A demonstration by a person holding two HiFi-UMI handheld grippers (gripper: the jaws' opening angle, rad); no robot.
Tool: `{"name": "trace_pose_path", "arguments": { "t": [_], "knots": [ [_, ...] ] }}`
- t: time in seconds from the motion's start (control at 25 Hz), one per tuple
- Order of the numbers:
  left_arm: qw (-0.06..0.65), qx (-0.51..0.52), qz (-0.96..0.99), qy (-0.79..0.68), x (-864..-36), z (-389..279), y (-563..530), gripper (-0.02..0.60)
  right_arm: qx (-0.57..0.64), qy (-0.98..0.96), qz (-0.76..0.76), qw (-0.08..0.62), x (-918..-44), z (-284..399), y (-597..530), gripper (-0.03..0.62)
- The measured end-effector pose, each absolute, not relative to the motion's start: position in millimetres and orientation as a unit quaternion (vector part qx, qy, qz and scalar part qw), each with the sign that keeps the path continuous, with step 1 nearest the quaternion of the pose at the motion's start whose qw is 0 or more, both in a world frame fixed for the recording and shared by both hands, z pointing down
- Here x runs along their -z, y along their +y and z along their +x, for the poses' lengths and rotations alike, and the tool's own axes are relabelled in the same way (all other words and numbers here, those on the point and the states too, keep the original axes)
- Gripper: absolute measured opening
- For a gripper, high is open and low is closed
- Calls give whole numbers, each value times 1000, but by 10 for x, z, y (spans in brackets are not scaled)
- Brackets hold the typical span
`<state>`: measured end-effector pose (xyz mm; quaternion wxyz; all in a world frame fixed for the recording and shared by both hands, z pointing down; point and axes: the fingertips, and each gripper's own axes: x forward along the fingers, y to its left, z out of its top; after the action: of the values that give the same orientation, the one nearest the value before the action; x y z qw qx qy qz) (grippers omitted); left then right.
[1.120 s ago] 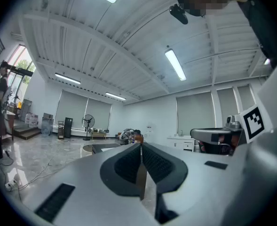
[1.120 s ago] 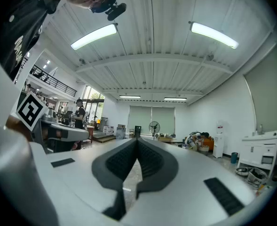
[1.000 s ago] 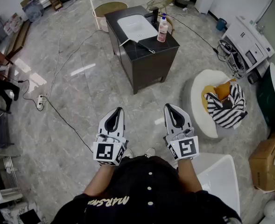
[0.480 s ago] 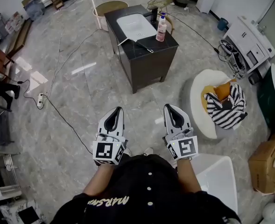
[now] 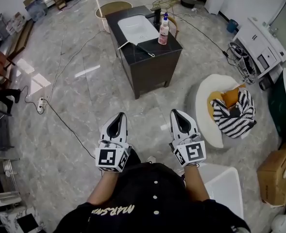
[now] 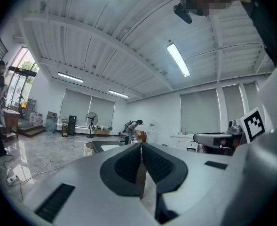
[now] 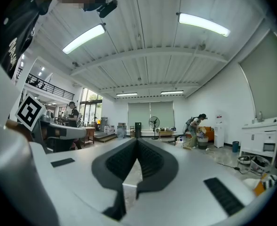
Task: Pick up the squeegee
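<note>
Side by side, left gripper (image 5: 121,115) and right gripper (image 5: 175,111) point level, jaws together on nothing

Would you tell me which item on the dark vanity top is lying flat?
The squeegee, which lies flat in front of the white sink. The bottle and the black faucet both stand upright.

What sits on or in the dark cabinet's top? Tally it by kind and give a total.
Squeegee: 1
Pump bottle: 1
Dark faucet: 1
White basin: 1
Total: 4
</note>
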<state>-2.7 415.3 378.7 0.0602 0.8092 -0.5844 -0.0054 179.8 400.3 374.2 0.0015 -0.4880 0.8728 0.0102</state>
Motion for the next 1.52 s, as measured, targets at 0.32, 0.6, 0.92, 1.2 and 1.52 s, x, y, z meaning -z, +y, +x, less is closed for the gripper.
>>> {"name": "trace_pose_path", "arguments": {
  "t": [0.32,0.6,0.92,1.2,1.52],
  "knots": [
    [57,12,815,-576,-3806,-29,3503,20,-15,880,-476,1,-3774,1688,3413,-5],
    [52,20,823,-566,-3721,-242,2714,20,-39,881,-471,-18,-3663,1410,2673,-5],
    [52,21,827,-560,-3694,-597,2002,20,-54,880,-469,-46,-3666,1035,1980,-5],
    [55,18,833,-550,-3744,-831,1555,20,-54,876,-476,-56,-3743,768,1535,-5],
    [72,3,843,-533,-3947,-928,1177,20,-30,867,-493,-67,-3954,691,1235,-5]
  ]
}}
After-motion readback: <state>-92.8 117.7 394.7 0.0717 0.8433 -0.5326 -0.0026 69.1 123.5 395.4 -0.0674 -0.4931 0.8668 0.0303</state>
